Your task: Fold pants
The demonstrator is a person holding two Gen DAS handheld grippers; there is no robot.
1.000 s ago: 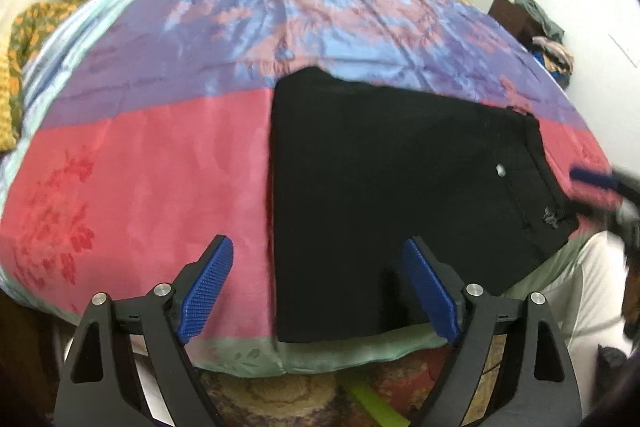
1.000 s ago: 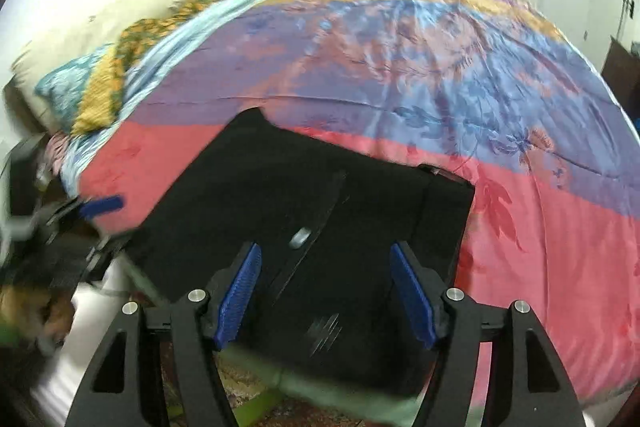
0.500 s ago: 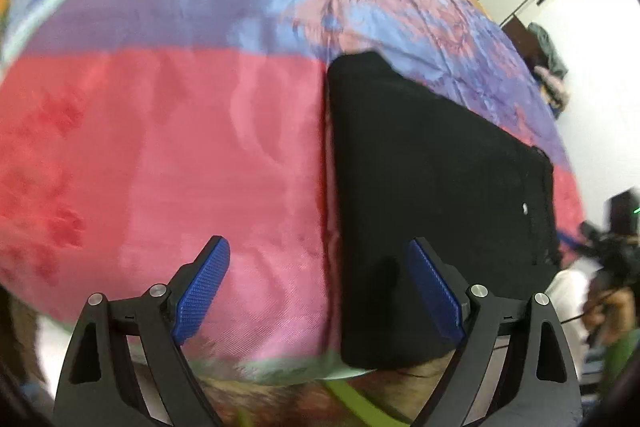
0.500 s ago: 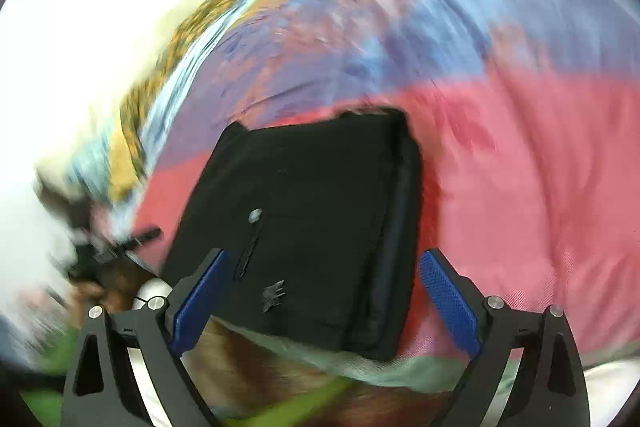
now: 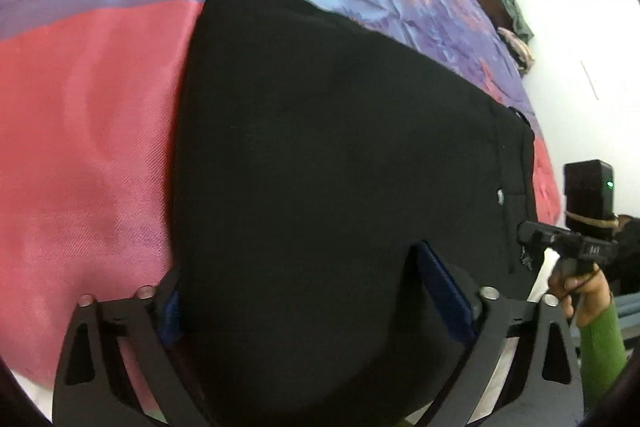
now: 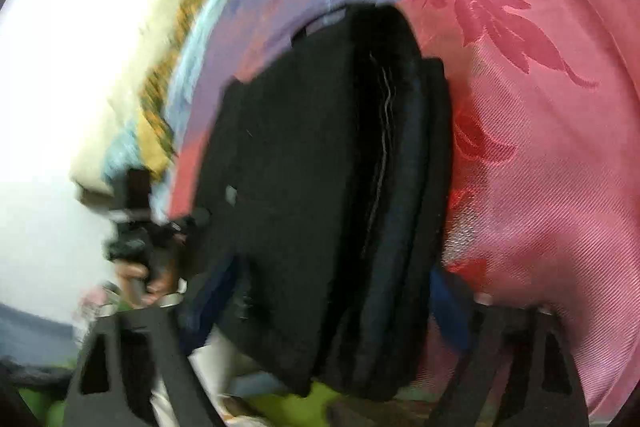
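The black pants (image 5: 320,155) lie folded into a thick stack on the red and purple bedspread (image 5: 88,131) at the bed's near edge. My left gripper (image 5: 308,291) is wide open and straddles the stack's near left end; cloth fills the gap between the blue pads (image 5: 440,287). In the right wrist view the pants (image 6: 320,167) show their layered waistband edge. My right gripper (image 6: 324,295) is wide open around the stack's right end. The other gripper shows in each view (image 5: 572,243) (image 6: 140,227).
The bedspread (image 6: 540,147) spreads away on all far sides. Pillows (image 6: 132,99) lie at the head of the bed. A dark cabinet with clothes (image 5: 508,19) stands by the white wall and door at the far right.
Both grippers have moved down and in from above the bed, and each now has an end of the folded pants between its open fingers. The right view is blurred by motion.
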